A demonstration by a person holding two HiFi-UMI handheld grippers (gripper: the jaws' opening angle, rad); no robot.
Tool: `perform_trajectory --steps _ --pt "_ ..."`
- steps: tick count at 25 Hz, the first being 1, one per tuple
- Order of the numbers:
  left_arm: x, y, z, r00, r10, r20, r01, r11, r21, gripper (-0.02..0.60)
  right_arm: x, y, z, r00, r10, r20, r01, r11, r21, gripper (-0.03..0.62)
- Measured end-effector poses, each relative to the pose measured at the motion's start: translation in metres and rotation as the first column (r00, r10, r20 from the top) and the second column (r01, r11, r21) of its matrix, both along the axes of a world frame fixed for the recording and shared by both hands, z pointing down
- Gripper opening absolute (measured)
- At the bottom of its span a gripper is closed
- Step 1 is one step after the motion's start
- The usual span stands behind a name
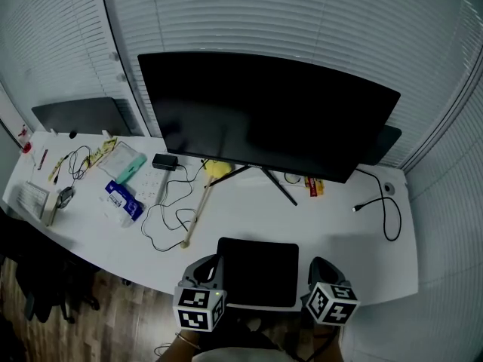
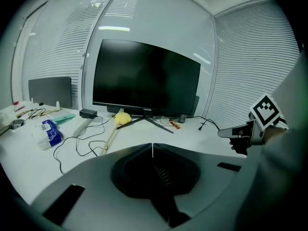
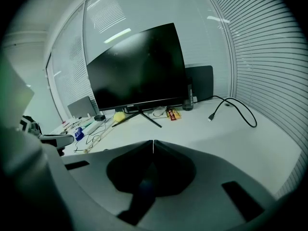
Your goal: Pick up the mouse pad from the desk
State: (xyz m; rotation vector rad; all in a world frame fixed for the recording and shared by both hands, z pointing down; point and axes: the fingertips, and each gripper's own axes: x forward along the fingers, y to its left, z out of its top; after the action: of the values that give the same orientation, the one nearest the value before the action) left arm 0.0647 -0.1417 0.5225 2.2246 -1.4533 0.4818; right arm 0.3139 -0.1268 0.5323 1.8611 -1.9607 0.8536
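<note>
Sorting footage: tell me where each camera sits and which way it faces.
Head view: on the head, steeply down at the black rectangular mouse pad and wide black monitor; left tongs, right tongs at bottom.
Left gripper view: on the left tongs, facing the monitor; shut jaws, right tongs at right.
Right gripper view: on the right tongs, facing the monitor; shut jaws, left tongs at left.
All share the monitor.

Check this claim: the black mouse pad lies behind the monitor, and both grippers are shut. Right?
No. The mouse pad lies in front of the monitor, at the desk's near edge, as the head view shows. The left gripper and right gripper are shut.
</note>
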Motion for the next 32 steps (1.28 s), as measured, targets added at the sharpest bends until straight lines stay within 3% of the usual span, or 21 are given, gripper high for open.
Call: perform_trajectory --steps 15,32 --pt "-0.011 0.030 0.050 0.999 0.011 0.040 -0.006 0.992 -0.128 0.021 -0.017 0.035 0.052 1.000 -0.009 0.013 0.011 0.993 -0.119 0.034" --pt "-0.022 0.037 0.062 0.999 -0.015 0.033 0.020 0.989 -0.149 0.021 -0.022 0.039 0.067 1.000 -0.017 -0.006 0.015 0.989 -0.148 0.035"
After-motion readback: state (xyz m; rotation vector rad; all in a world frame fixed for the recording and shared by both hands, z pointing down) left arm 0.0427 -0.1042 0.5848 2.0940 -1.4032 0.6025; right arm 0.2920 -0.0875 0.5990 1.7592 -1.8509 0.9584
